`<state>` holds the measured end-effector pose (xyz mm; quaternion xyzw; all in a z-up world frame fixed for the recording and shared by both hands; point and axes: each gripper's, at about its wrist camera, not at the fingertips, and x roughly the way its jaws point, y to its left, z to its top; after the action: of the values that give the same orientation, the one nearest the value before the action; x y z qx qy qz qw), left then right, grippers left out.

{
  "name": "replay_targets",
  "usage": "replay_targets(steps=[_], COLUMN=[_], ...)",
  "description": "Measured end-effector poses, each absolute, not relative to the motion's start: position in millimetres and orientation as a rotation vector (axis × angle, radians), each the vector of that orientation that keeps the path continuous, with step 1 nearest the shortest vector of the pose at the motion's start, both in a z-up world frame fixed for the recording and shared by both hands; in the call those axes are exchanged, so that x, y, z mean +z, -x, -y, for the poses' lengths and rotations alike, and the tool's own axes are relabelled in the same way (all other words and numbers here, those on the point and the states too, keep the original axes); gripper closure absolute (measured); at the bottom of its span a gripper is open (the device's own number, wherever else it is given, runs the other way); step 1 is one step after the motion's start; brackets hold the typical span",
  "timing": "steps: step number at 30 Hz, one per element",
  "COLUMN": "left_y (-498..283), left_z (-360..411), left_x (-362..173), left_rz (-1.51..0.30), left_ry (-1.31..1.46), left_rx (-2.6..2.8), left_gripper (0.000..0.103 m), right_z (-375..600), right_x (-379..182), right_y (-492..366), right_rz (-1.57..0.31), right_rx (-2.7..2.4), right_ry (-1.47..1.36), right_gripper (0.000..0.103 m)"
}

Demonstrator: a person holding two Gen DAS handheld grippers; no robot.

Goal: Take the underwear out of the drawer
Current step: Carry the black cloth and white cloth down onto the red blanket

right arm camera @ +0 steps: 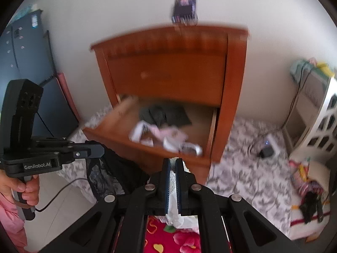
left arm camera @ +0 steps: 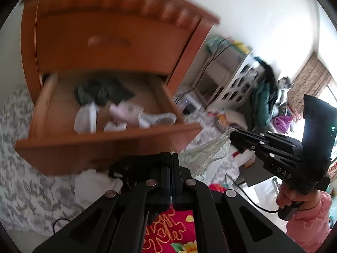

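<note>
Wooden drawer (right arm camera: 147,145) open — black underwear (right arm camera: 109,172) hanging lengthwise, downward.

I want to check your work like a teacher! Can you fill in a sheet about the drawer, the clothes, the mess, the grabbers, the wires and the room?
Surface: drawer pulled open.
Job's things: black underwear in left gripper; white lace underwear in right gripper; more clothes in drawer.
Clutter: charger on patterned sheet.
Grippers: both shut on cloth.
Cables: black cable from left handle.
Surroundings: wooden nightstand, white wall.
</note>
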<state>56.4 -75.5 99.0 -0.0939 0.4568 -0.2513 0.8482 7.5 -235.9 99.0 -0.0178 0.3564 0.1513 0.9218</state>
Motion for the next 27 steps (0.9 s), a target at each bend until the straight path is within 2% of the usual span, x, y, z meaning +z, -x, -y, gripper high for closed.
replay_targets(steps=[11,27], left_y=[-69.5,-86.2], left_z=[70.8,74.2], left_x=[13.1,-47.7], left_rz=[-1.13,-1.278], left_ry=[0.211,0.192], left_rx=[-0.434,-0.352], left_gripper=[0.102,0.103], right_z=[247.6,259.3], right_x=[13.4,-57.7], right_y=[-34.1,-56.1], right_rz=[-0.941,-1.125], right_rx=[0.286,0.245], right_ry=[0.023,0.018], right_gripper=[0.098,0.096])
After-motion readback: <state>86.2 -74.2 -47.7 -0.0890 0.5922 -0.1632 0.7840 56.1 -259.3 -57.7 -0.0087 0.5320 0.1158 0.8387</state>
